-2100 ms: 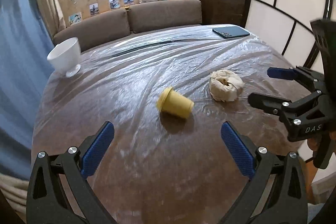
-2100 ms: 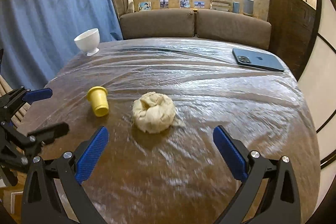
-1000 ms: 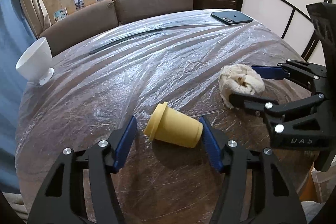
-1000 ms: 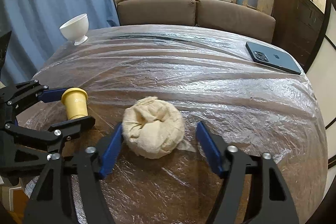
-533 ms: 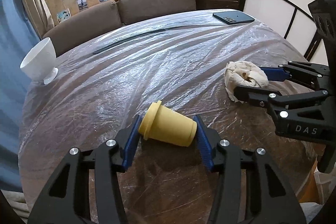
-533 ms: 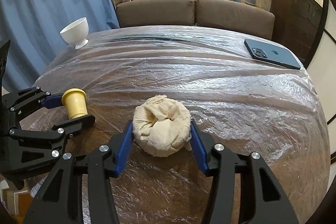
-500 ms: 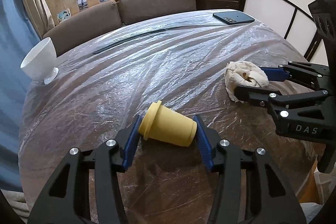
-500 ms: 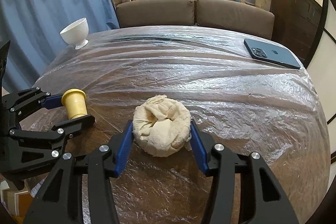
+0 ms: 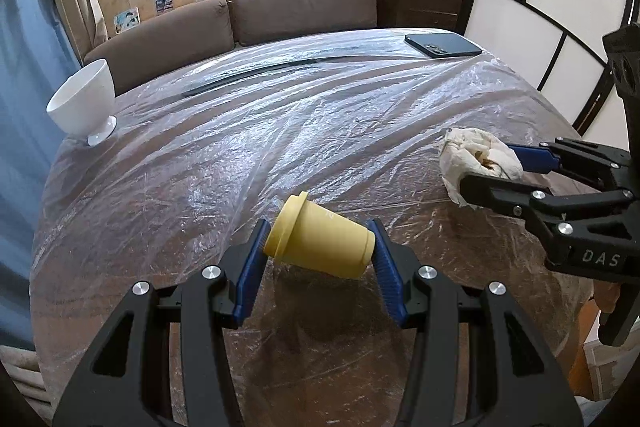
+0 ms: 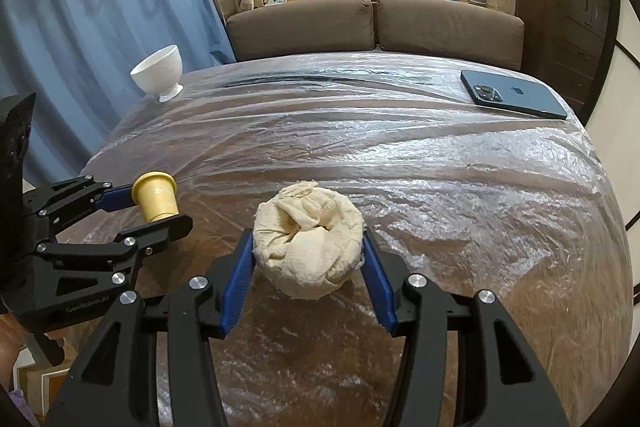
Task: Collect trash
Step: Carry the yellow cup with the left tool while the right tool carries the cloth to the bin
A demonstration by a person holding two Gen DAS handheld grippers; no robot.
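A yellow paper cup point(image 9: 320, 247) lies on its side, rim to the left, and my left gripper point(image 9: 318, 253) is shut on it, one blue pad on the rim and one on the base. To its right, a crumpled cream paper wad point(image 9: 472, 151) sits between the fingers of my right gripper point(image 9: 488, 167). In the right wrist view the right gripper point(image 10: 307, 247) is shut on the wad point(image 10: 308, 251), both pads pressing its sides. My left gripper point(image 10: 154, 211) shows there at the left with the cup point(image 10: 156, 195) in it.
The table point(image 9: 280, 115) is draped in wrinkled clear plastic. A white footed bowl point(image 9: 84, 107) stands at its far left edge and a dark blue phone point(image 9: 442, 45) lies at the far right. Beyond are a brown sofa point(image 10: 376, 23), a blue curtain at left and a panelled screen at right.
Both grippers came forward with wide jaws and closed, the left on the cup, the right on the wad. In the last half second both grips have held steady.
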